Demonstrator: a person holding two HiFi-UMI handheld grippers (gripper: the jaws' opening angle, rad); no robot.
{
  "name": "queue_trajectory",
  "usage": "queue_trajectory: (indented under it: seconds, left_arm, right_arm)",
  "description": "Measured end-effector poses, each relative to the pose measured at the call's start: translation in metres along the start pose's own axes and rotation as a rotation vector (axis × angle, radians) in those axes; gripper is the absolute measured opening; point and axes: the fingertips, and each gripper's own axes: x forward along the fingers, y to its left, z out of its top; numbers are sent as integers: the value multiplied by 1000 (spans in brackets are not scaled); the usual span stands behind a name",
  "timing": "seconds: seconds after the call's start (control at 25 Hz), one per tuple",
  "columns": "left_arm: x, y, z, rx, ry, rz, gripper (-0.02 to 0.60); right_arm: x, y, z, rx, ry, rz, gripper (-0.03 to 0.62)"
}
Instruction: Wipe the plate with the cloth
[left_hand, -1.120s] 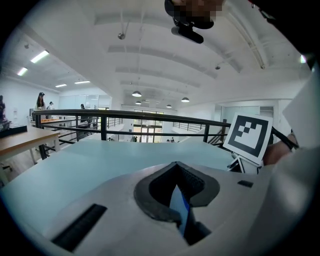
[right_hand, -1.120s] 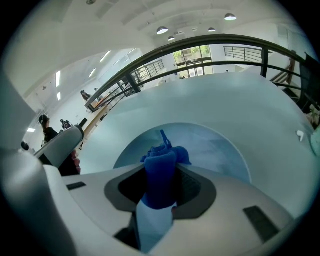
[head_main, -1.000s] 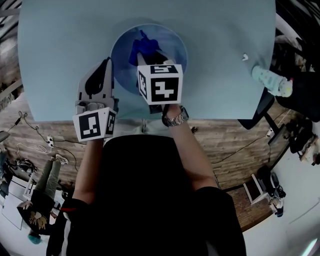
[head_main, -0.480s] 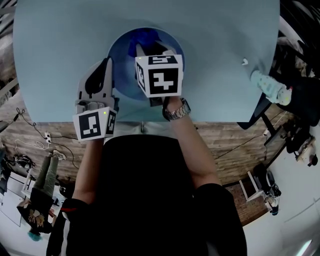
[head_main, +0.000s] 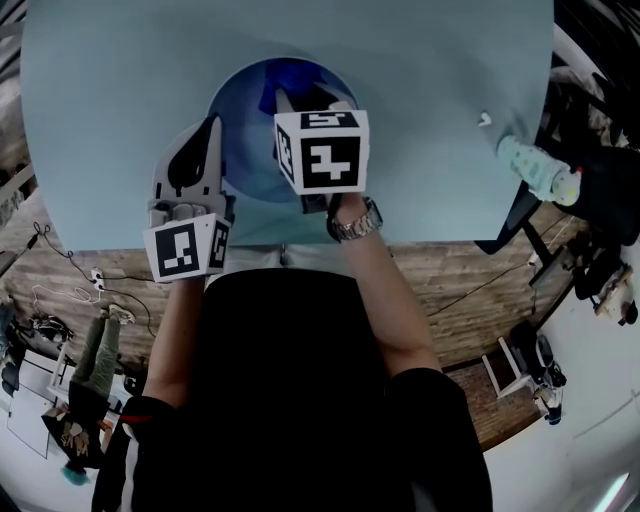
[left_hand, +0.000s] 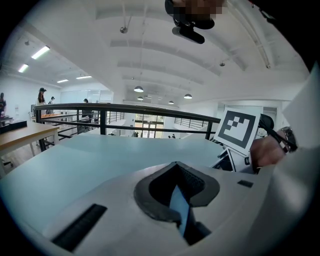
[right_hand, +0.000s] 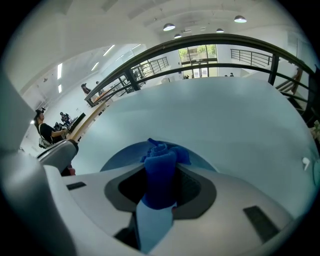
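1. Your right gripper (right_hand: 160, 192) is clamped on the rolled blue cloth (right_hand: 160, 167), which sticks out past the jaw tips.
2. Your left gripper (left_hand: 181, 212) has its jaws drawn together on a thin blue strip, the rim of the plate (head_main: 245, 165).
3. The cloth sits over the plate's far half.
4. The plate lies near the front edge of the pale table (head_main: 440, 60), directly before you.
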Motion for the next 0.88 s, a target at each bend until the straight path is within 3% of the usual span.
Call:
queue_trajectory:
  seconds: [0.88]
  left_arm:
    - [-14, -10, 6, 27, -23, -76, 2]
  right_arm:
    - [-32, -37, -39, 124, -15, -118, 120]
